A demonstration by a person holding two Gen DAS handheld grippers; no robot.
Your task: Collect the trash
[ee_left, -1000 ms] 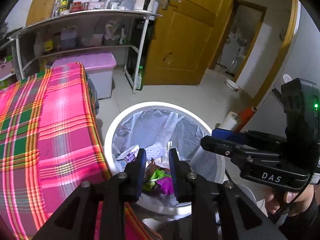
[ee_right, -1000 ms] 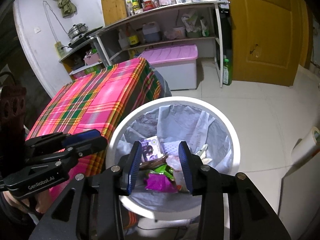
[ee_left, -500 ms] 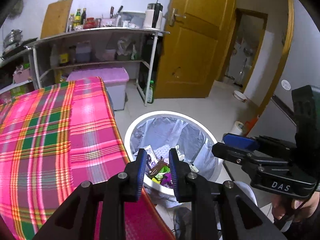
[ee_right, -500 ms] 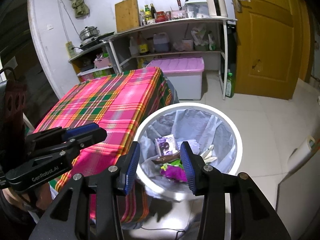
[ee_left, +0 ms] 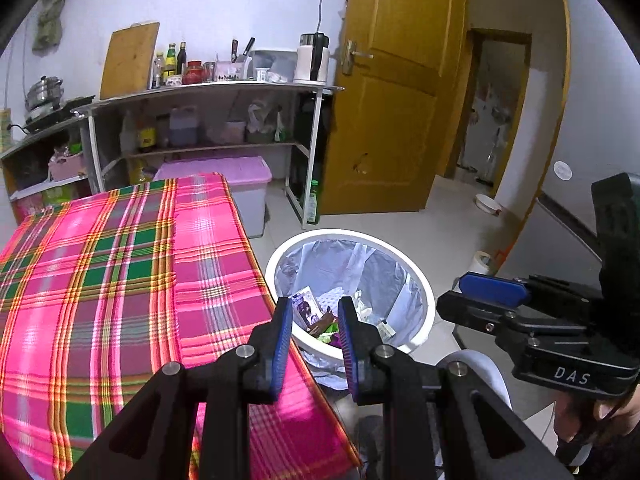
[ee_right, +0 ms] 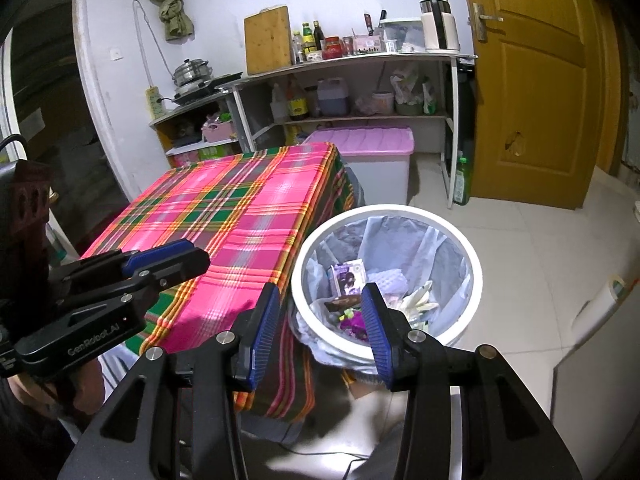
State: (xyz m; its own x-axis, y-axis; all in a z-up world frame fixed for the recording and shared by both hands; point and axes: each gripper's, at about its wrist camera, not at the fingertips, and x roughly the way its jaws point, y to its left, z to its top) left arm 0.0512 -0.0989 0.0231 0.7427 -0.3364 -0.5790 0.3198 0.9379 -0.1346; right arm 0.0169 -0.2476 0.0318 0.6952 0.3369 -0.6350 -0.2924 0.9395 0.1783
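A white round bin point(ee_left: 425, 292) with a pale plastic liner stands on the floor beside the table's corner. It holds trash: a purple-and-white packet point(ee_left: 303, 305), white scraps, and green and purple wrappers point(ee_right: 352, 322). My left gripper point(ee_left: 315, 304) hovers above the table's edge and points down toward the bin, open by a narrow gap with nothing between its blue pads. My right gripper point(ee_right: 321, 292) hangs beside it, nearer the bin point(ee_right: 472, 268), open wider and holding nothing. Each gripper shows in the other's view: the right gripper point(ee_left: 492, 292) and the left gripper point(ee_right: 168, 258).
A table under a pink plaid cloth point(ee_left: 120, 280) fills the left. Behind it stand a metal shelf rack point(ee_left: 224, 88) with bottles and jars and a pink-lidded storage box point(ee_right: 360, 142). A yellow door point(ee_left: 384, 120), a green bottle point(ee_right: 461, 182) and tiled floor lie to the right.
Both grippers have drawn back and up from over the bin, so it looks smaller and farther, with more of the table in view. The right jaws stand slightly wider.
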